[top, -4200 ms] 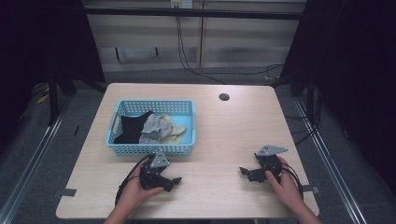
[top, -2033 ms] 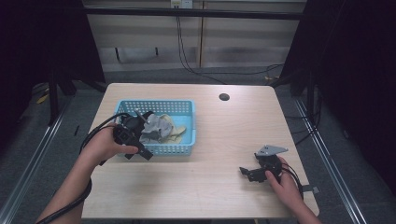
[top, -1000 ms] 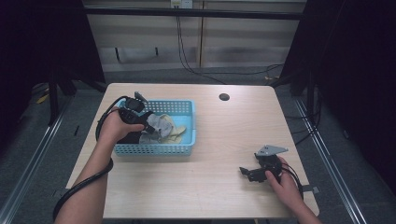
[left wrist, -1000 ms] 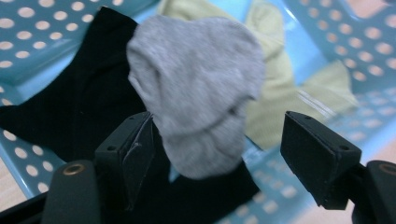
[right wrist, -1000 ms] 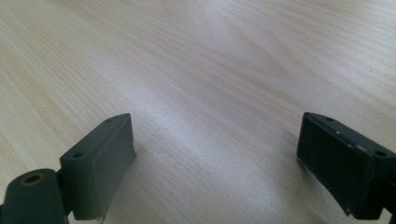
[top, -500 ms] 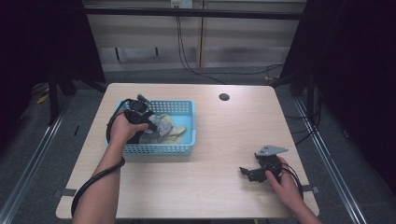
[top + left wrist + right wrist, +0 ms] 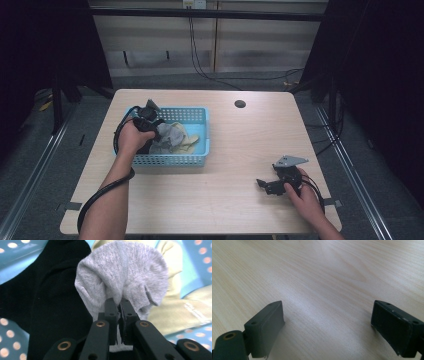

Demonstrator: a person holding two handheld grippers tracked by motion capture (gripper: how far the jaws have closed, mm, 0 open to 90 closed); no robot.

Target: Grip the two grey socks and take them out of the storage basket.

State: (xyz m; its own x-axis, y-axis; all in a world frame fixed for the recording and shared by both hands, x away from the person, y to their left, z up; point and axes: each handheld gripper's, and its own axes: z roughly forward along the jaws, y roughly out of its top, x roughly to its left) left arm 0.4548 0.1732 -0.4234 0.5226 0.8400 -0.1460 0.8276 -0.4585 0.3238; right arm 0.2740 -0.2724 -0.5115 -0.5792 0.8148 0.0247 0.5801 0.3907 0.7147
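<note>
Wooden table (image 7: 235, 150), blue basket (image 7: 197, 159), left gripper (image 7: 119, 305) pinching grey sock (image 7: 122, 272)

Item on my list: grey sock (image 7: 122, 272), soft knit, bunched into folds, pinched at its middle. I find it in the blue basket (image 7: 200, 159), between a black sock (image 7: 50, 302) and a pale yellow sock (image 7: 175, 310).

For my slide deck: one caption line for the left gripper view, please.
Left gripper pinches a grey sock beside a black sock in the blue basket.
</note>
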